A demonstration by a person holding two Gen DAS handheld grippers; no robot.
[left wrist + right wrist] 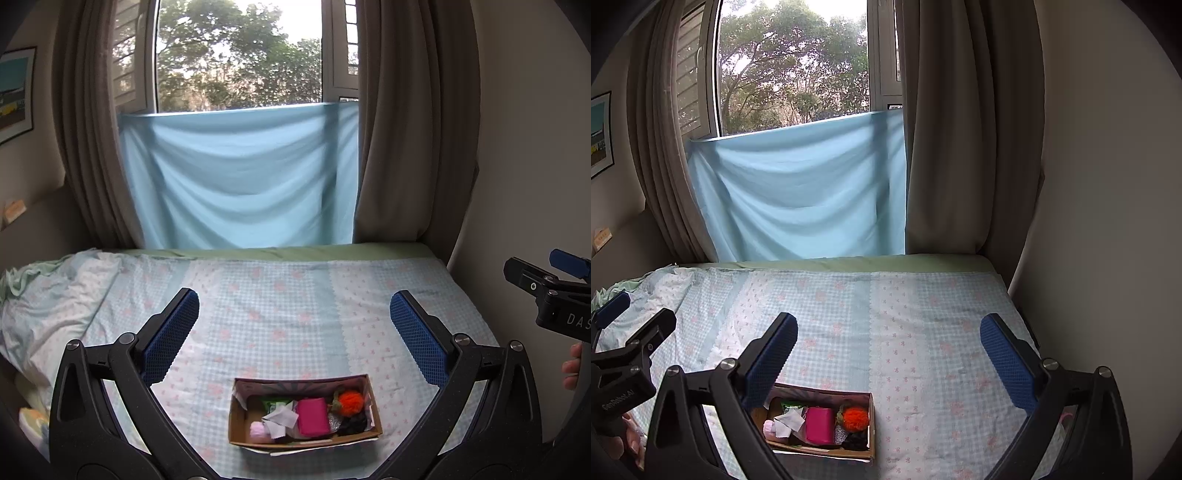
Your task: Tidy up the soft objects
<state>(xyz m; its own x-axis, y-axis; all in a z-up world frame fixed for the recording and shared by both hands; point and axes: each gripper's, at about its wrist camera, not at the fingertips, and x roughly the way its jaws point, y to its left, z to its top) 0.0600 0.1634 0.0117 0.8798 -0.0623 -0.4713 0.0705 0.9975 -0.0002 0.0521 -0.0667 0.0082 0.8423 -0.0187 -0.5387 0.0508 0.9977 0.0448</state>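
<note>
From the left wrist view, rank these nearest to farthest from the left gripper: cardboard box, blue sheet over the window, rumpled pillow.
1. cardboard box: just below the open left gripper, on the bed.
2. rumpled pillow: off to the left on the bed.
3. blue sheet: hanging beyond the bed's far edge.

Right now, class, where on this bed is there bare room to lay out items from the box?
The bedspread lies bare from the cardboard box back to the blue cloth, and rightward toward the wall. The box is crowded; the left edge holds a rumpled pillow.
</note>
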